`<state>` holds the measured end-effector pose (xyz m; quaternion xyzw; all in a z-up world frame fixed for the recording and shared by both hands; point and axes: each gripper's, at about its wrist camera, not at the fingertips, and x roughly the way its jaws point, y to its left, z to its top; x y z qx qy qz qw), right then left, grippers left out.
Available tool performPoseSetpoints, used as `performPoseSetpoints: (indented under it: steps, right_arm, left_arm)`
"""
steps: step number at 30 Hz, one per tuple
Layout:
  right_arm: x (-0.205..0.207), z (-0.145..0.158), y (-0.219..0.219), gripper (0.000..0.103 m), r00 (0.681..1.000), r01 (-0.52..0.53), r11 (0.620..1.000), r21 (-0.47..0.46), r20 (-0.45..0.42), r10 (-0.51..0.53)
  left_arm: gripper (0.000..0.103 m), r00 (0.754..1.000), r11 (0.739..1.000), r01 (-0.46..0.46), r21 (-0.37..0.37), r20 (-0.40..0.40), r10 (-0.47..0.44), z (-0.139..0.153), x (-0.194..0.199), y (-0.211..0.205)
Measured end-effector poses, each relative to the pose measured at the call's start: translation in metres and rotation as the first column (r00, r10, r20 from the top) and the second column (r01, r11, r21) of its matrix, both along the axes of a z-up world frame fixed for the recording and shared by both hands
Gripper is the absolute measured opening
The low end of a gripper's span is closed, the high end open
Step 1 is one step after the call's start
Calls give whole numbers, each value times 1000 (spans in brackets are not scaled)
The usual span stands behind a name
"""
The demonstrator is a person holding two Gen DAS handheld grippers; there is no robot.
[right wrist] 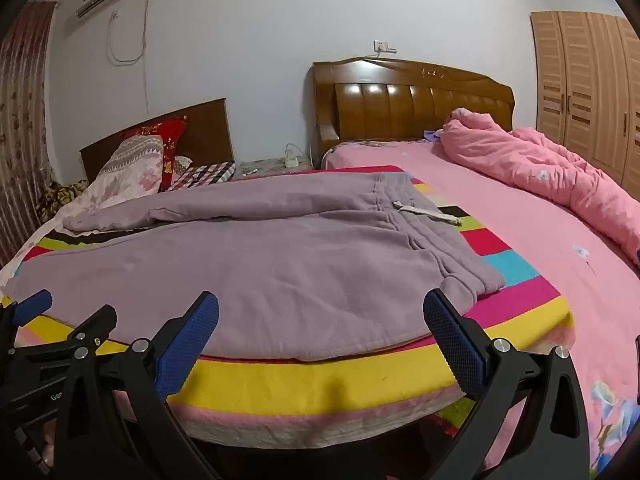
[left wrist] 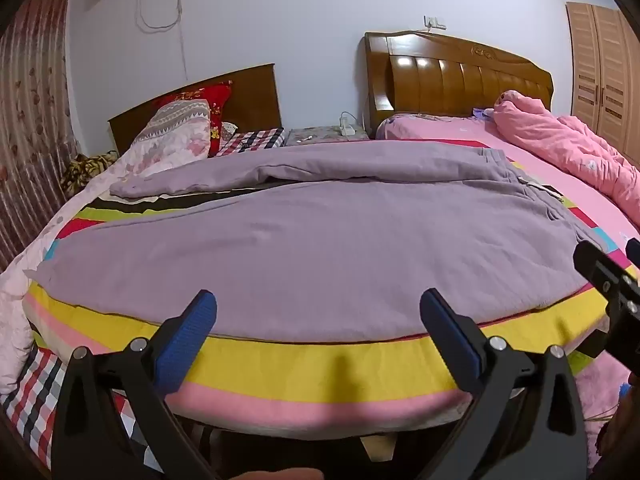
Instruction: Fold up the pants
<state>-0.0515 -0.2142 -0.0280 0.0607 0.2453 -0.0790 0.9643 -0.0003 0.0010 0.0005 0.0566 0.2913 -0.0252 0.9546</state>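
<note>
Lilac sweatpants (left wrist: 304,240) lie spread flat on a striped blanket (left wrist: 320,364). The waistband (right wrist: 404,204) is at the right and both legs run left. The far leg's cuff (left wrist: 128,189) lies at the left. My left gripper (left wrist: 318,312) is open and empty, hovering over the near edge of the pants. My right gripper (right wrist: 320,316) is open and empty too, over the near edge closer to the waistband. The right gripper shows at the right edge of the left wrist view (left wrist: 612,276). The left gripper shows at the left of the right wrist view (right wrist: 60,320).
A pink bed (right wrist: 520,232) with a bunched pink quilt (right wrist: 540,168) lies to the right, with a wooden headboard (right wrist: 412,100) behind. A second bed with pillows (left wrist: 176,136) is at the back left. A nightstand (left wrist: 324,136) stands between them. A wardrobe (right wrist: 588,84) is at far right.
</note>
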Motion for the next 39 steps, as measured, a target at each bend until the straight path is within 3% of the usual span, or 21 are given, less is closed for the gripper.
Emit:
performPoseSetpoints:
  steps: [39]
  right_arm:
    - [1,-6,1,99,1000,-10,1000,4,-3,10]
  left_arm:
    - [102,1000,1000,-13,7,-17,13,-2,1,5]
